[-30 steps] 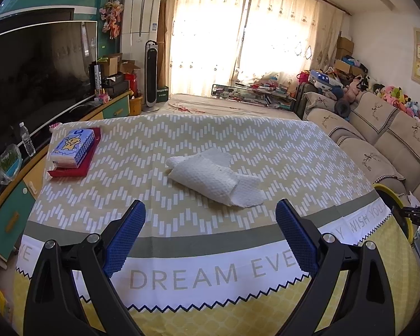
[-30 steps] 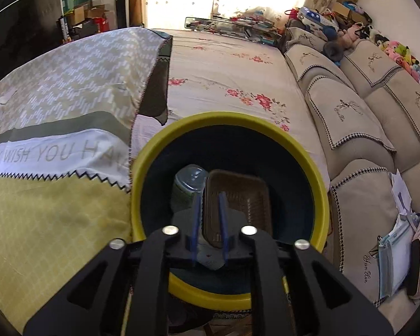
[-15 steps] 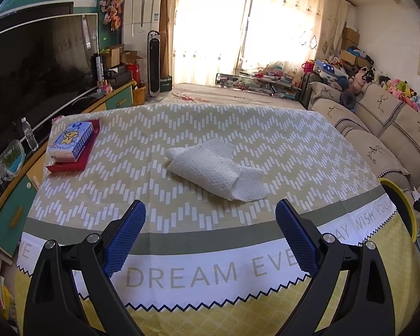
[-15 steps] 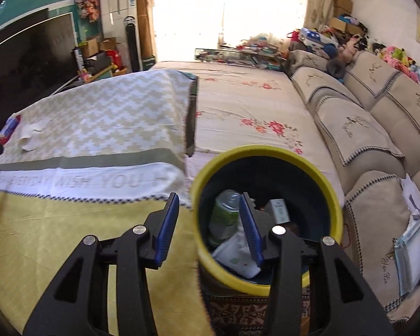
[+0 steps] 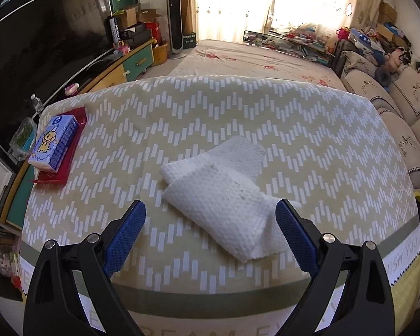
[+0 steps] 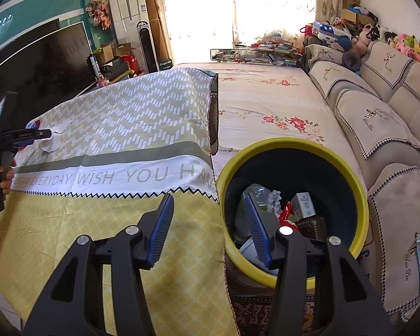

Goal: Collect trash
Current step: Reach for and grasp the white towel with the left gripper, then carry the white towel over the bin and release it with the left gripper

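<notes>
A crumpled white paper towel (image 5: 224, 196) lies flat on the tablecloth (image 5: 294, 128), near the middle of its zigzag-patterned part. The left gripper (image 5: 210, 224) hangs just above the near end of the paper towel with its jaws spread wide; the towel's near corner sits between the two blue pads (image 5: 292, 235) without either pad pressing on it. Seen from the right wrist, the left gripper (image 6: 46, 133) reaches over the paper towel (image 6: 53, 142) at the far left, and part of a hand (image 6: 0, 173) grips its handle.

To the left of the paper towel, at the tablecloth's edge, a blue tissue pack (image 5: 54, 142) rests on a red tray (image 5: 70, 165).

To the right of the paper towel, past the tablecloth's edge, stands the yellow-rimmed trash bin (image 6: 361, 196), its dark inside holding a clear plastic bottle (image 6: 254, 193), a small white box (image 6: 303, 204) and other wrappers. The right gripper (image 6: 208, 218) is above the bin's near left rim, empty, its jaws opening; one pad is over the yellow cloth and the other over the bin's mouth.

Beyond the bin lies a floral sheet (image 6: 266, 103), and a beige sofa (image 6: 378, 117) runs along its right side.
</notes>
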Available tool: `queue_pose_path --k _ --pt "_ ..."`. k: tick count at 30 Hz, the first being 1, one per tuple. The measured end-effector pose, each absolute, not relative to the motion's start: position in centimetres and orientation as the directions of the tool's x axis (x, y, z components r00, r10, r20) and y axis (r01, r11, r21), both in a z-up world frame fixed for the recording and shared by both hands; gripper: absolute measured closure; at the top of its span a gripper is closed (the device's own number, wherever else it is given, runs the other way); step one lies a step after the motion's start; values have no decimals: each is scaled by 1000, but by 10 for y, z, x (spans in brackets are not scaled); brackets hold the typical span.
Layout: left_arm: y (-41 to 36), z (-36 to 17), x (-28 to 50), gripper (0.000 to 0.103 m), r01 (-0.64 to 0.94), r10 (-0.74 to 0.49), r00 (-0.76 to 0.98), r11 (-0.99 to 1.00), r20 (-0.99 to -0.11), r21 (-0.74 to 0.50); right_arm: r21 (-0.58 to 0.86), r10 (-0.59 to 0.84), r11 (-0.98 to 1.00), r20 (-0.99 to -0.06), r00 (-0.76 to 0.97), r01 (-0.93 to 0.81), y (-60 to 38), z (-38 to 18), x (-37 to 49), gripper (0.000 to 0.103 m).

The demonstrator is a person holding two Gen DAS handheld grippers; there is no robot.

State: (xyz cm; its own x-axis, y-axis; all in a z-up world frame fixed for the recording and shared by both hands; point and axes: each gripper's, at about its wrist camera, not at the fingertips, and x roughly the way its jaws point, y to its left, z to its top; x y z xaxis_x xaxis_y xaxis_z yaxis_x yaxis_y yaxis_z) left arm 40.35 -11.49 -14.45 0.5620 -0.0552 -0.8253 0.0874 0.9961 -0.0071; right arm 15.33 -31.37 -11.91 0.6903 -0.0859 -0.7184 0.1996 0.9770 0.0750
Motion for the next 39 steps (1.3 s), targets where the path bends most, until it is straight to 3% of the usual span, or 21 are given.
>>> queue_pose_path --k 2,4,6,8,10,12,19,25,39 --pt "-116 -151 413 13 62 -41 547 998 -836 -8 81 -82 977 -716 693 199 -316 -119 153 52" --pt "-118 -157 421 27 57 -44 532 998 -846 -16 86 -79 976 -715 695 199 -317 -118 152 51" --pt "-122 -157 425 32 55 -36 539 998 -842 -8 90 -78 975 -715 695 201 -318 -118 151 51" --pt "-125 -154 428 46 59 -40 544 998 -838 -10 95 -74 975 -714 697 201 -319 -118 149 51" --pt "-128 -151 430 77 66 -56 540 998 -839 -25 102 -71 974 -710 701 202 -319 -117 146 51" --pt "-136 -145 431 85 75 -75 533 996 -843 -41 110 -67 973 -705 706 202 -320 -116 143 51" --pt "-176 -109 389 86 182 -113 602 983 -790 -2 129 -67 969 -685 726 211 -325 -108 128 51" --pt "-224 -74 330 86 332 -217 633 943 -743 8 141 -95 958 -668 739 250 -340 -102 103 51" --pt "-420 -75 245 86 680 -467 449 732 -762 -48 134 -279 890 -597 752 436 -406 -77 9 47"
